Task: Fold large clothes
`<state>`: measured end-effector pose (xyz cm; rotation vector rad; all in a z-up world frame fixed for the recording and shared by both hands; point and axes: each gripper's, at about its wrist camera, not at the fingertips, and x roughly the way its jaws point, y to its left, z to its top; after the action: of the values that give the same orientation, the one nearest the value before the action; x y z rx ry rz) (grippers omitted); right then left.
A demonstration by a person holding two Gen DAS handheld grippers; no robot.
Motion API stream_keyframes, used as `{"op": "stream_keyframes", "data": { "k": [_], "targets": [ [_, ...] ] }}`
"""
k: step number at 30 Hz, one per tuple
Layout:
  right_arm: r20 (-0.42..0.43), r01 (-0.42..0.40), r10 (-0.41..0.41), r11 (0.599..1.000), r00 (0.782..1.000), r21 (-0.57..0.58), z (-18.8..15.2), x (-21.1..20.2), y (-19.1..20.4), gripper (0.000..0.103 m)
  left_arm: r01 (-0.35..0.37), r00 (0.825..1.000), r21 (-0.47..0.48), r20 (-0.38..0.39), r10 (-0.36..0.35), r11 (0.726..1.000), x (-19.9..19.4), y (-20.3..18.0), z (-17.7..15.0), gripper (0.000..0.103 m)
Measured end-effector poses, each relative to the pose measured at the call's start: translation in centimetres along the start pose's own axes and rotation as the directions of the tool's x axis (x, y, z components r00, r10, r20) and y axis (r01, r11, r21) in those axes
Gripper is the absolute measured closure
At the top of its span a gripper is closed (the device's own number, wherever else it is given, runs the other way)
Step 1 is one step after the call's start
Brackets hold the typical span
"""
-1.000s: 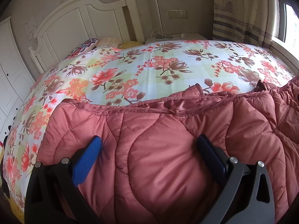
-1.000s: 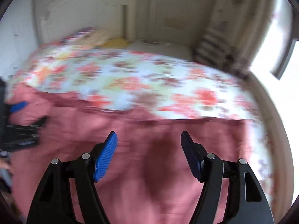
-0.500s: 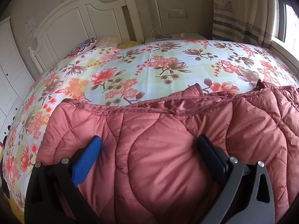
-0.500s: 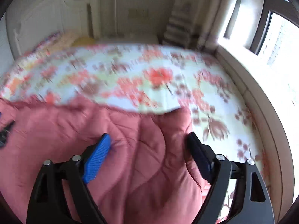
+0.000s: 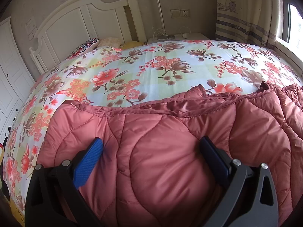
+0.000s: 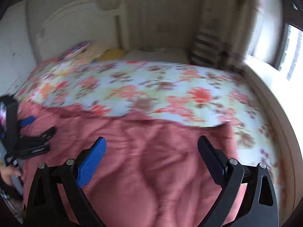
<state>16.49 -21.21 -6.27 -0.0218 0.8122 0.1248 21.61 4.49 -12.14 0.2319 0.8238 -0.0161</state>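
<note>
A large quilted pink-red down coat (image 5: 161, 151) lies spread across the near part of a bed with a floral sheet (image 5: 151, 71). My left gripper (image 5: 151, 147) is open, its blue pads wide apart over the coat's left part, near the seamed far edge. My right gripper (image 6: 151, 145) is open and empty above the coat (image 6: 151, 160) further right; this view is motion-blurred. The left gripper also shows at the far left of the right wrist view (image 6: 28, 132), resting by the coat.
A white headboard (image 5: 85, 19) and pillows (image 5: 106, 42) stand at the far end. A nightstand (image 5: 176, 36) with cables sits beside the bed. Curtain (image 5: 246, 9) and window are on the right, a white wardrobe (image 5: 9, 66) on the left.
The right gripper has swung back to the left over the coat, after sweeping right half a second ago. The coat's right part has settled a little. The left gripper has not moved.
</note>
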Motion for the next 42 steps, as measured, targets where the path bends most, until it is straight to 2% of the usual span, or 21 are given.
{"op": "stream_keyframes", "data": {
  "k": [2, 4, 8, 12, 14, 16, 17, 18, 20, 25, 28, 30, 31, 33, 35, 38, 40, 41, 42],
  "targets": [
    [-0.043, -0.016, 0.013, 0.998, 0.999, -0.064, -0.5, 1.9, 2.5, 0.009, 0.003, 1.000, -0.001, 0.000, -0.003, 1.000, 0.0, 0.0, 0.0, 0.002],
    [-0.119, 0.007, -0.022, 0.992, 0.993, -0.126, -1.7, 5.0, 4.2, 0.007, 0.005, 1.000, -0.007, -0.008, -0.005, 1.000, 0.1, 0.1, 0.1, 0.002],
    [-0.112, -0.016, 0.007, 0.996, 0.994, -0.086, -2.0, 6.2, 3.8, 0.005, 0.009, 0.998, 0.034, -0.059, -0.007, 0.999, 0.2, -0.2, 1.0, 0.002],
    [-0.105, -0.007, -0.003, 0.996, 0.994, -0.092, -2.1, 6.2, 4.0, 0.005, -0.018, 1.000, 0.039, -0.019, 0.018, 0.999, -0.9, 1.3, 2.3, 0.002],
    [-0.106, -0.013, 0.003, 0.996, 0.994, -0.087, -2.1, 6.1, 3.9, 0.005, -0.026, 1.000, -0.018, -0.017, 0.026, 1.000, -0.5, 3.6, 2.8, 0.002],
    [-0.107, -0.017, 0.008, 0.996, 0.994, -0.084, -2.1, 6.1, 3.6, 0.005, -0.015, 0.999, -0.096, -0.051, 0.010, 0.995, 0.9, 6.0, 2.6, 0.002],
    [-0.107, -0.017, 0.008, 0.996, 0.994, -0.084, -2.1, 6.1, 3.6, 0.005, 0.014, 0.996, -0.156, -0.083, -0.027, 0.988, 2.1, 7.4, 2.0, 0.002],
    [-0.106, -0.018, 0.009, 0.996, 0.994, -0.084, -2.2, 6.1, 3.5, 0.005, 0.081, 0.989, -0.228, -0.106, -0.108, 0.970, 3.1, 8.6, 1.5, 0.002],
    [-0.104, -0.025, 0.016, 0.996, 0.994, -0.083, -2.3, 6.0, 3.4, 0.005, 0.132, 0.980, -0.293, -0.103, -0.169, 0.947, 3.5, 9.7, 1.1, 0.002],
    [-0.105, -0.026, 0.018, 0.997, 0.994, -0.079, -2.3, 6.0, 3.6, 0.005, 0.103, 0.984, -0.261, -0.112, -0.136, 0.960, 3.5, 8.9, 1.2, 0.002],
    [-0.104, -0.028, 0.020, 0.997, 0.994, -0.078, -2.3, 6.0, 3.5, 0.005, 0.128, 0.977, -0.290, -0.126, -0.171, 0.948, 3.5, 9.1, 1.4, 0.002],
    [-0.103, -0.029, 0.021, 0.997, 0.994, -0.077, -2.3, 6.0, 3.5, 0.005, 0.118, 0.975, -0.329, -0.140, -0.172, 0.937, 3.0, 10.0, 1.5, 0.003],
    [-0.103, -0.029, 0.020, 0.997, 0.994, -0.077, -2.3, 6.0, 3.5, 0.005, 0.113, 0.981, -0.360, -0.109, -0.162, 0.926, 1.8, 10.5, 1.5, 0.003],
    [-0.104, -0.029, 0.021, 0.997, 0.994, -0.075, -2.3, 6.0, 3.5, 0.005, 0.163, 0.982, -0.384, -0.027, -0.187, 0.909, -0.9, 11.0, 1.3, 0.003],
    [-0.106, -0.034, 0.026, 0.997, 0.994, -0.073, -2.3, 6.1, 3.4, 0.005, 0.204, 0.978, -0.339, 0.029, -0.207, 0.918, -3.8, 10.1, 0.5, 0.002],
    [-0.105, -0.034, 0.026, 0.997, 0.994, -0.073, -2.4, 6.0, 3.4, 0.005, 0.193, 0.981, -0.251, 0.060, -0.184, 0.949, -5.5, 8.2, -1.2, 0.002],
    [-0.105, -0.034, 0.026, 0.997, 0.994, -0.073, -2.4, 6.0, 3.4, 0.005, 0.100, 0.995, -0.193, 0.013, -0.099, 0.976, -4.1, 7.1, -2.6, 0.002],
    [-0.103, -0.035, 0.027, 0.997, 0.994, -0.072, -2.4, 6.0, 3.5, 0.005, 0.090, 0.994, -0.198, -0.034, -0.099, 0.976, -2.6, 7.1, -3.1, 0.002],
    [-0.103, -0.037, 0.029, 0.997, 0.994, -0.072, -2.4, 6.0, 3.5, 0.005, 0.141, 0.987, -0.242, -0.041, -0.155, 0.960, -1.8, 7.8, -3.4, 0.002]
  ]
}}
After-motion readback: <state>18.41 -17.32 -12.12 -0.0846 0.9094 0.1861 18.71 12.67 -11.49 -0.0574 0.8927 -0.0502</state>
